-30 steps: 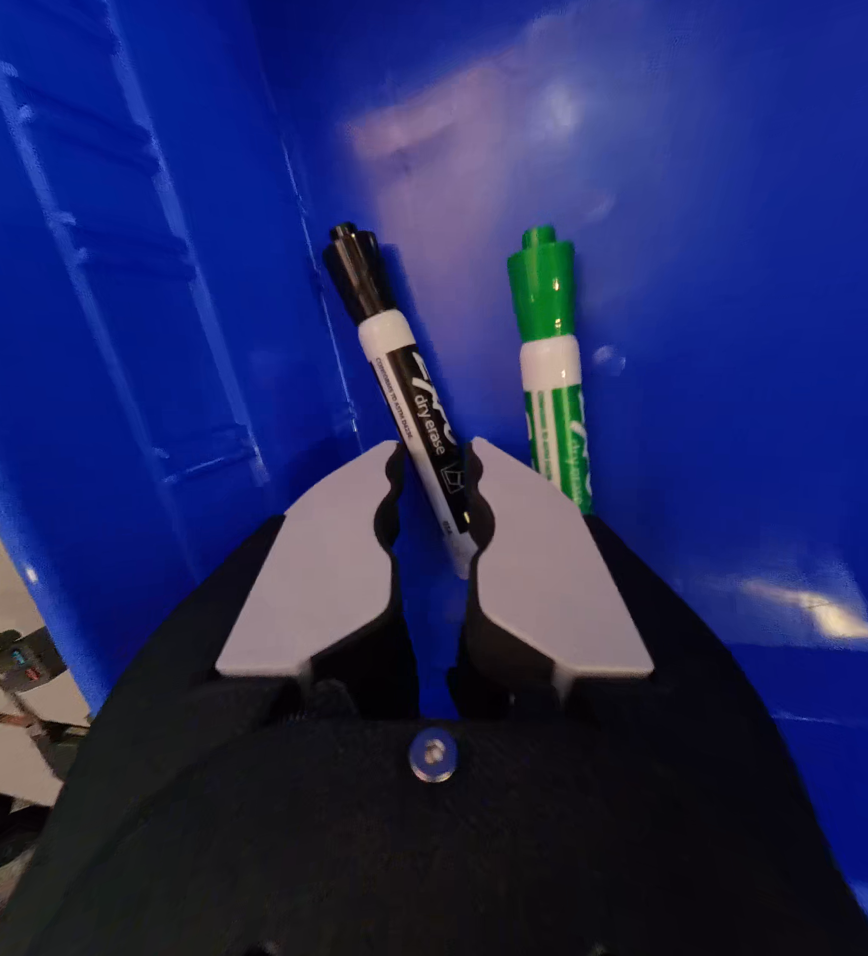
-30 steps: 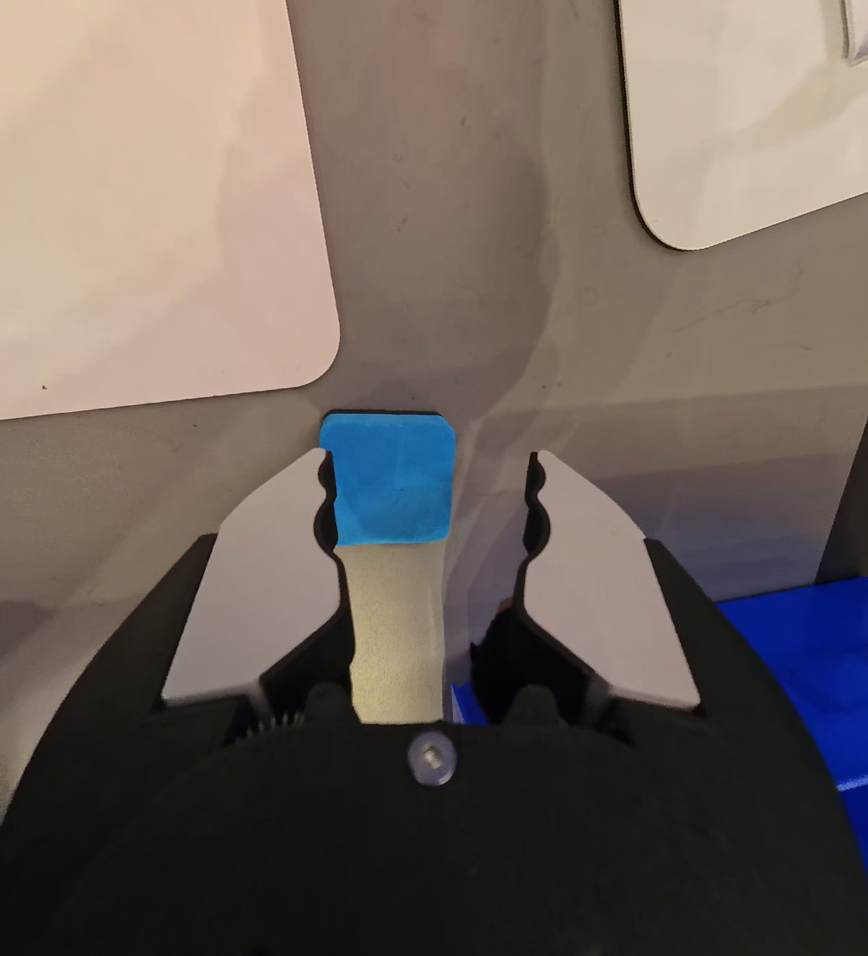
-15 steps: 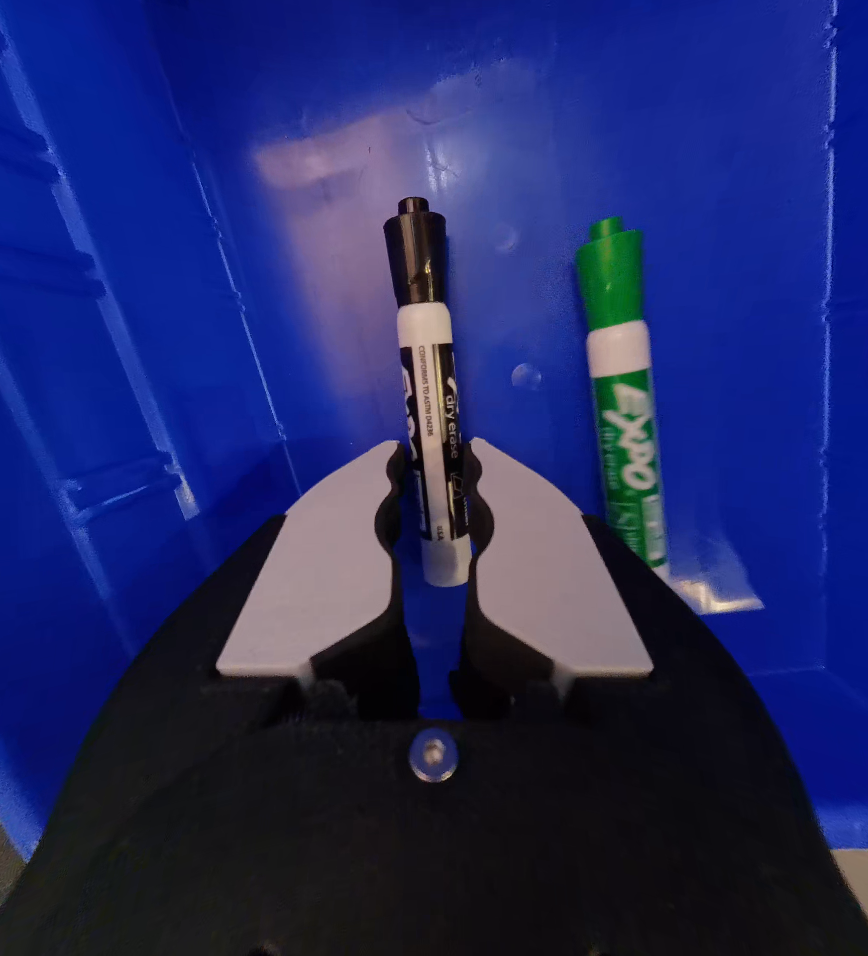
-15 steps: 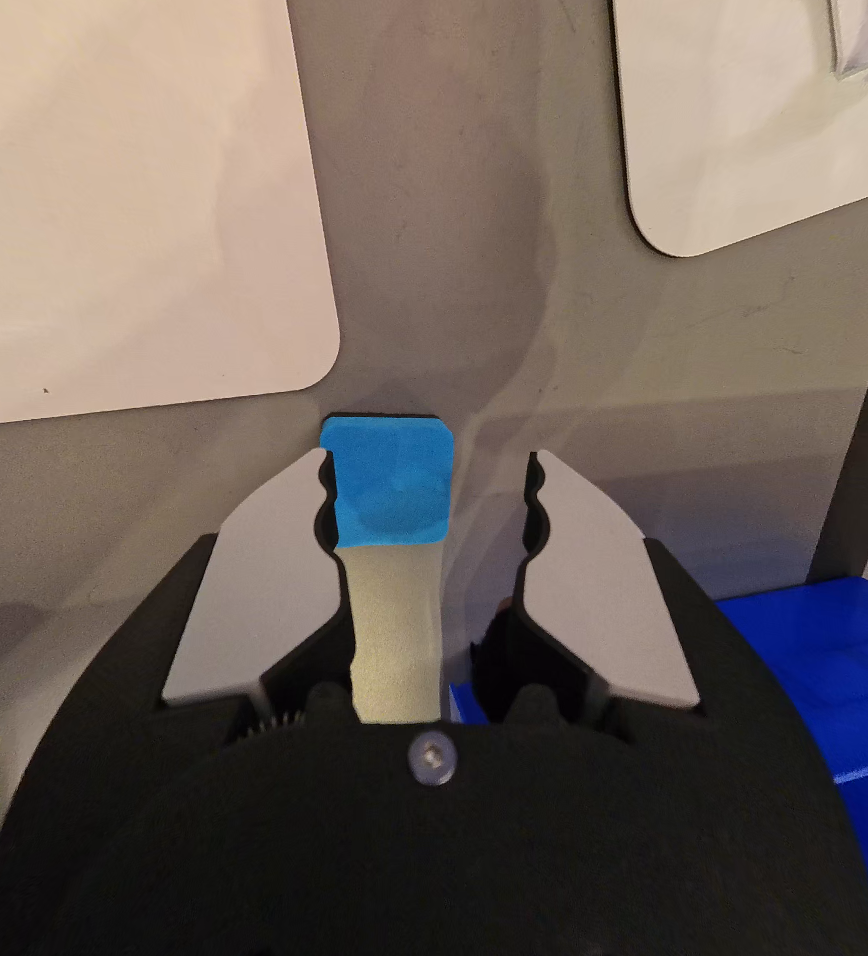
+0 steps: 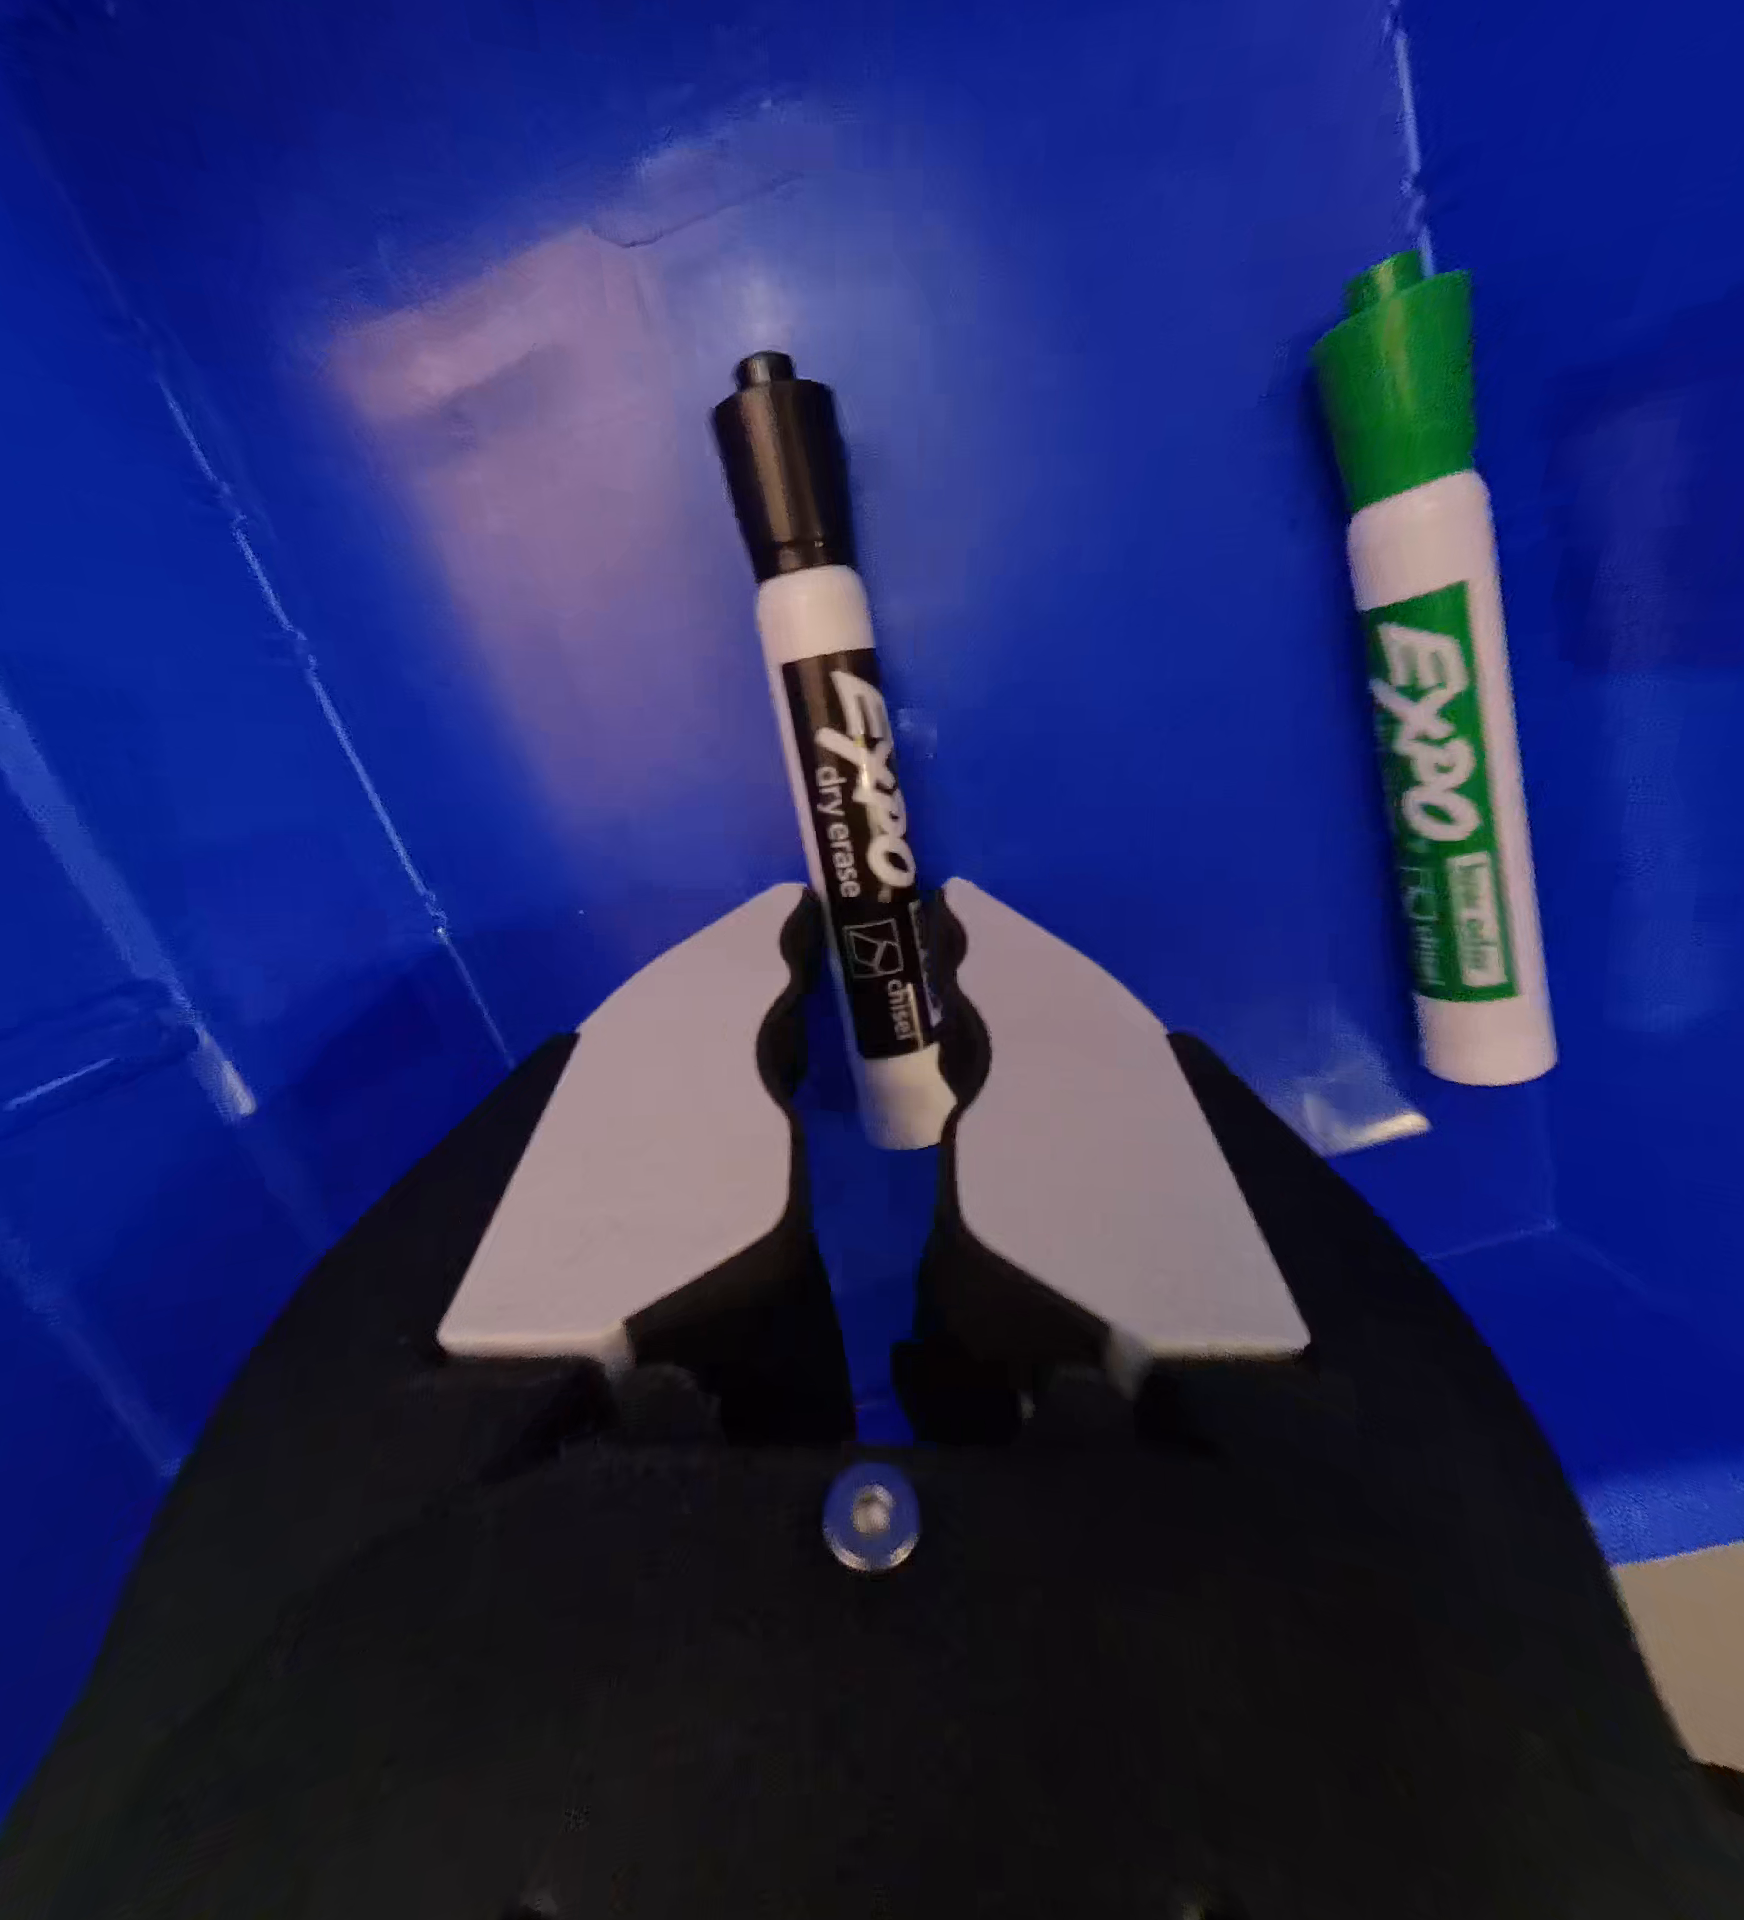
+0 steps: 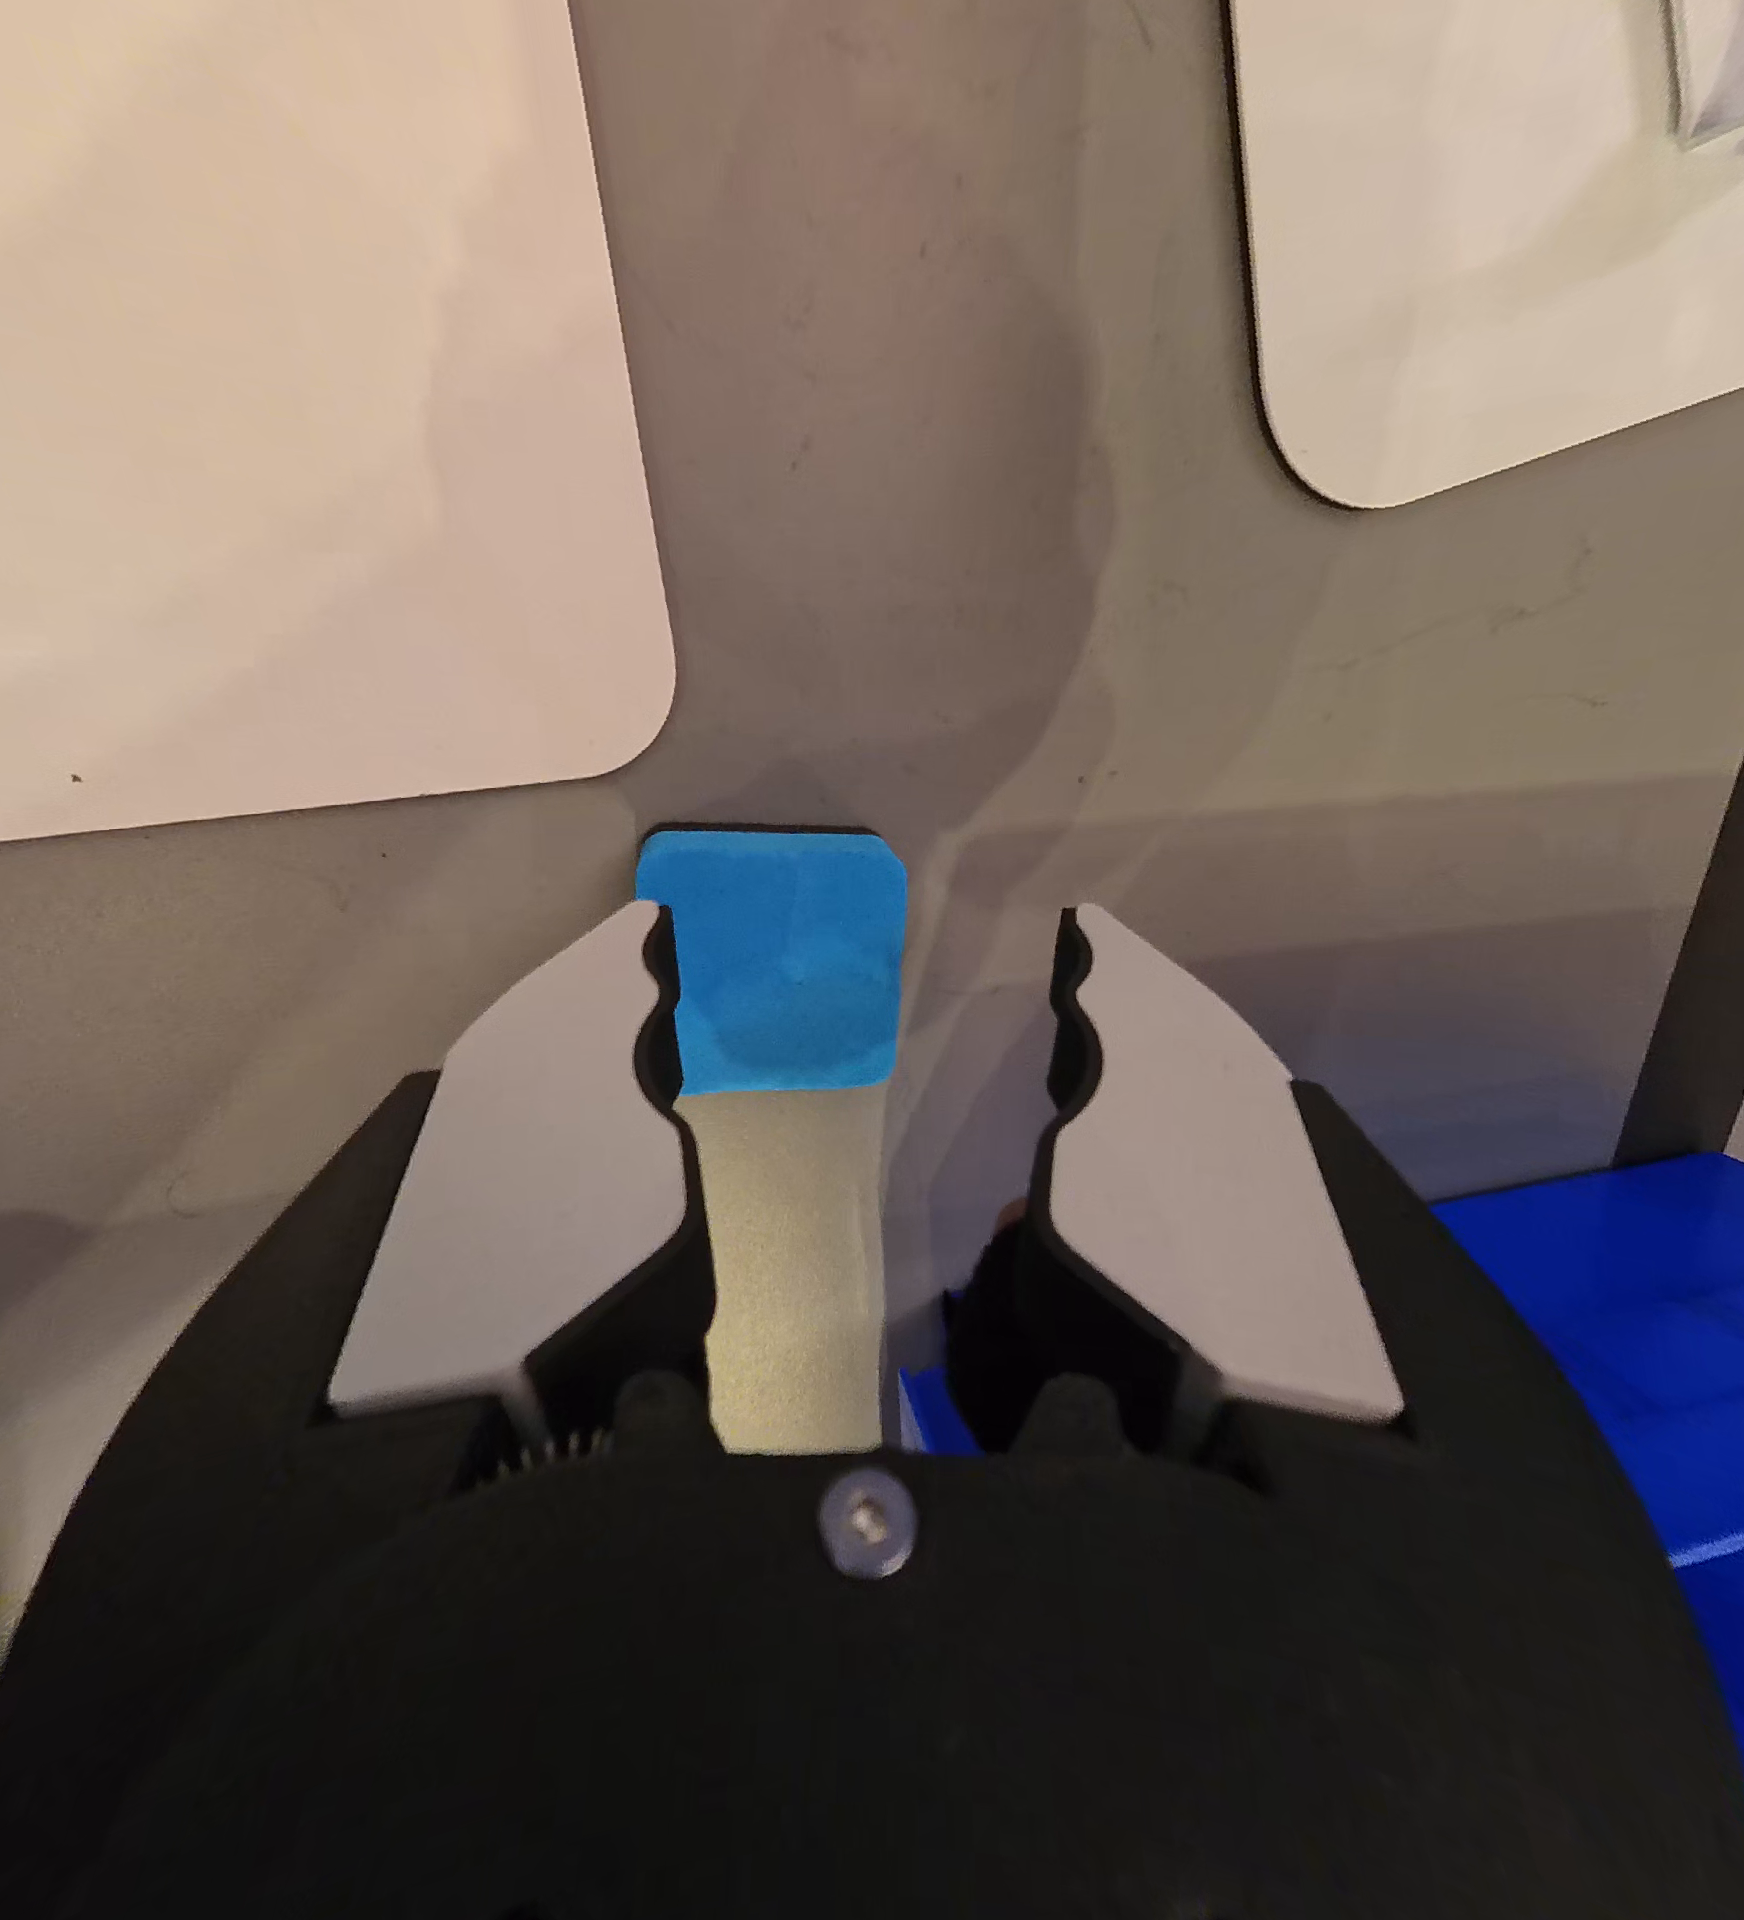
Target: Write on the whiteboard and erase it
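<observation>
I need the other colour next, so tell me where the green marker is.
In the left wrist view, the green marker lies inside the blue bin, right of the black marker.

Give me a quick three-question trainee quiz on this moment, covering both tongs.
1. Which marker sits between the left tongs? A green, B black, C red.
2. True or false: both fingers of the right tongs touch the eraser.
3. Fill in: the green marker lies in a blue ____.

Key: 1 B, the black marker. 2 False: a gap shows between the eraser and the right finger. 3 bin.
</observation>
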The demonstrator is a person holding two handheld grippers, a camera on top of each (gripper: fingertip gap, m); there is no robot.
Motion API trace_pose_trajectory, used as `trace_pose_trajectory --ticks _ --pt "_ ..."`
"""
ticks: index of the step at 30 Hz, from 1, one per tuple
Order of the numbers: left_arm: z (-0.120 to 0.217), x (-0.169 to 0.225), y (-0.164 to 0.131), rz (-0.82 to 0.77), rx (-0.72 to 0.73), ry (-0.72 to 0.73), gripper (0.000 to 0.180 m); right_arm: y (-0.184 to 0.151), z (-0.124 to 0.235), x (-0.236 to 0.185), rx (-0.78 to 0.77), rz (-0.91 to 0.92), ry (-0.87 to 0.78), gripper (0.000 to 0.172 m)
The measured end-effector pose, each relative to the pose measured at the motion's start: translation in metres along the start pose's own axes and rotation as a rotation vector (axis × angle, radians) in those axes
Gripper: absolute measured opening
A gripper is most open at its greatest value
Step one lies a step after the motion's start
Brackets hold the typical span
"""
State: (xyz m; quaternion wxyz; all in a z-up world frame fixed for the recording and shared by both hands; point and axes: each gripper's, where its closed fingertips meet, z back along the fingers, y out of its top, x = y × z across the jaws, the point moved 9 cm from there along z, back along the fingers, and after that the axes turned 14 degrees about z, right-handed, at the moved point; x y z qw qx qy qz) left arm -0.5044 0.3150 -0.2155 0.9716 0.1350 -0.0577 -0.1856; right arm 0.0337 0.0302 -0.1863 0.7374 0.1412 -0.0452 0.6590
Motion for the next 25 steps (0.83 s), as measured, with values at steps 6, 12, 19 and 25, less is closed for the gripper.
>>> trace_pose_trajectory --ticks 6,12,19,25 --pt "0.0 0.002 0.0 -0.032 0.003 -0.001 0.02 0.0 0.001 0.0 -0.001 0.004 -0.011 0.069" --pt "0.024 -0.002 0.009 0.007 0.201 -0.099 0.02 0.005 0.014 0.003 0.058 0.015 -0.078 0.065" --pt "0.122 0.033 0.016 -0.061 0.63 -0.5 0.019 0.039 0.056 0.007 0.288 0.09 -0.298 0.061" --pt "0.201 0.138 0.001 -0.292 0.884 -0.9 0.019 0.097 0.107 0.01 0.596 0.111 -0.714 0.064"
